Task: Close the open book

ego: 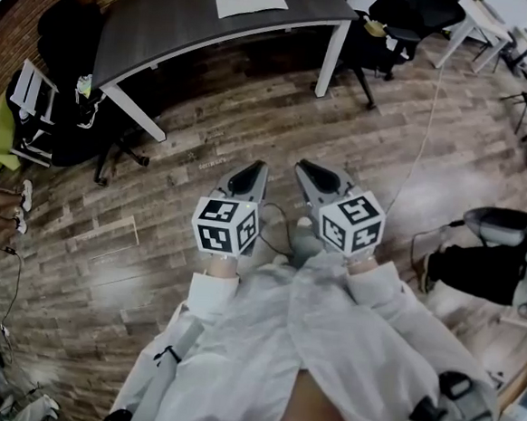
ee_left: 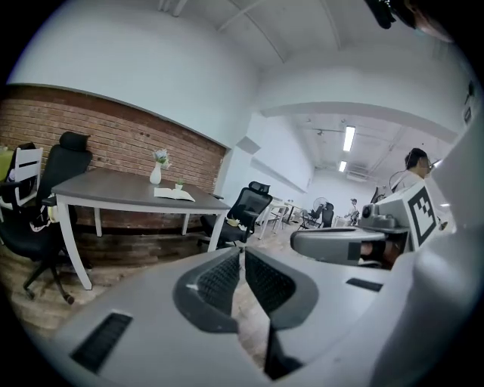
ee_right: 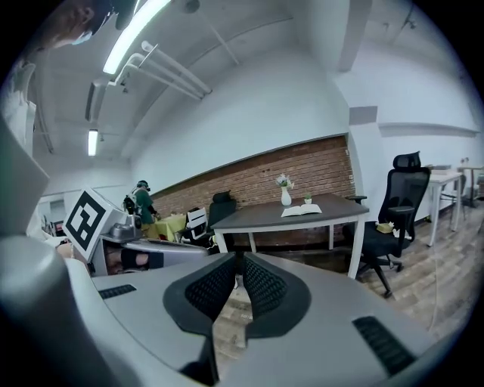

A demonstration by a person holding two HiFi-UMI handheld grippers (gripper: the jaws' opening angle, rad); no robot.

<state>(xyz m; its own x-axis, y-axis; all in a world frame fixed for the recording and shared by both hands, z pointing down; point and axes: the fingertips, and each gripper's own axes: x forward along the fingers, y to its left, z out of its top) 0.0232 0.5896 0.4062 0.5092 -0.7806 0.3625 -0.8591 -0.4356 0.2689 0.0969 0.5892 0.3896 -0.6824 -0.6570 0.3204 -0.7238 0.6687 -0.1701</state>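
Note:
An open book [ego: 251, 2] with pale pages lies flat on a dark grey table [ego: 168, 34] across the room; it also shows as the book [ee_left: 175, 194] and the book [ee_right: 302, 211] in the two gripper views. My left gripper [ego: 261, 167] and right gripper [ego: 300, 166] are held side by side over the wooden floor, well short of the table. Both are shut with nothing between their tips. A white vase [ee_right: 286, 197] with flowers stands just behind the book.
Black office chairs stand at the table's left chair [ego: 74, 27] and right chair [ego: 401, 25]. A person [ee_right: 141, 200] in green stands far off by the brick wall. White desks [ego: 482, 27] sit at the back right. A cable [ego: 424, 127] runs over the floor.

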